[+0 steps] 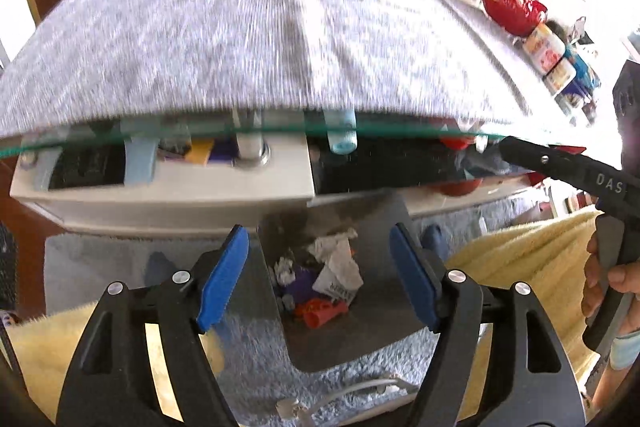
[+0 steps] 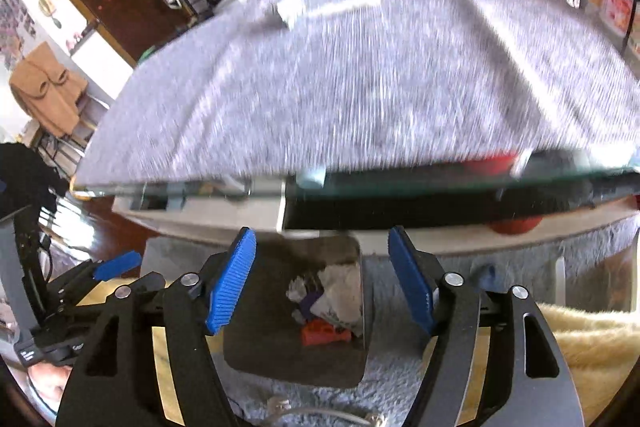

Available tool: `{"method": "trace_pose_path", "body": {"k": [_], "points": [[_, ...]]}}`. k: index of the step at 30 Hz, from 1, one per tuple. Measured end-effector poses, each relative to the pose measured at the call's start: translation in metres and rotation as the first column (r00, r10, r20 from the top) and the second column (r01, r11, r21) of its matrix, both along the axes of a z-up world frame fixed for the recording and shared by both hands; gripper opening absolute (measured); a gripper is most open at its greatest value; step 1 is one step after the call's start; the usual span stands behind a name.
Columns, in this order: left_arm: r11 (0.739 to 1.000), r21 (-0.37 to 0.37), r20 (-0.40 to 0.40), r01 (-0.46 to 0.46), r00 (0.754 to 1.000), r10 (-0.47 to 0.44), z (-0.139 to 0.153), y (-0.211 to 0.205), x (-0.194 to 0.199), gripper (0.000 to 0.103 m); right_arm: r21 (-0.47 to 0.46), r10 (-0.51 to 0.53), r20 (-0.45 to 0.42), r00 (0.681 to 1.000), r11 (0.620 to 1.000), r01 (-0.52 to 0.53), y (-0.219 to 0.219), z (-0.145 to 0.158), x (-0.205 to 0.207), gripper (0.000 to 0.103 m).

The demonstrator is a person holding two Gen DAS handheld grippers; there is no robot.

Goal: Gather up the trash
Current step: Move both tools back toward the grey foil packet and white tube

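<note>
1. The left hand-held gripper (image 1: 320, 275) sits at the bottom centre of the left wrist view, its blue pads spread apart with nothing gripped between them.
2. The right hand-held gripper (image 2: 322, 281) fills the bottom centre of the right wrist view, likewise released and empty.
3. A grey bin (image 1: 372, 331) stands on the shaggy rug (image 1: 256, 359), seen through the gap of each hand-held gripper, just in front of the bench.
4. The trash (image 1: 336, 267) lies inside the bin: crumpled white paper, a purple scrap and a red piece (image 1: 320, 313) at the lower edge of the pile.
5. The bench (image 1: 200, 47), covered by a grey cloth under glass, spans the upper half of both views, blurred.
6. A red bowl (image 1: 514, 7) stands at the upper right on the bench.
7. At the right edge of the left wrist view, a hand (image 1: 608, 287) holds the other hand-held gripper.
</note>
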State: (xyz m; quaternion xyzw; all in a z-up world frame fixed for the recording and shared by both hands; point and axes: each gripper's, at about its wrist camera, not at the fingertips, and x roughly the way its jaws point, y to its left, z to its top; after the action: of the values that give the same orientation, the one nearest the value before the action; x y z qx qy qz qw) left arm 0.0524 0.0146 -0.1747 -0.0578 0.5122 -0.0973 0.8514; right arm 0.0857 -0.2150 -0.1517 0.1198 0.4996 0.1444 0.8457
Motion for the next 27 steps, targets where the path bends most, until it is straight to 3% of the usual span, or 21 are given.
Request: {"method": "trace_pose_path", "body": {"k": [4, 14, 27], "points": [[1.000, 0.007, 0.033, 0.003, 0.999, -0.003, 0.016, 0.001, 0.017, 0.071, -0.008, -0.014, 0.044, 0.999, 1.000, 0.014, -0.007, 0.019, 0.021, 0.073], [1.000, 0.023, 0.080, 0.016, 0.997, -0.018, 0.039, -0.005, 0.079, 0.072, -0.052, -0.004, 0.068, 0.998, 0.999, 0.007, -0.005, 0.030, 0.081, 0.073], [0.999, 0.037, 0.079, 0.008, 0.997, -0.010, 0.041, -0.005, 0.157, 0.072, -0.130, -0.028, 0.054, 0.998, 0.991, 0.035, 0.012, 0.000, 0.171, 0.074]]}}
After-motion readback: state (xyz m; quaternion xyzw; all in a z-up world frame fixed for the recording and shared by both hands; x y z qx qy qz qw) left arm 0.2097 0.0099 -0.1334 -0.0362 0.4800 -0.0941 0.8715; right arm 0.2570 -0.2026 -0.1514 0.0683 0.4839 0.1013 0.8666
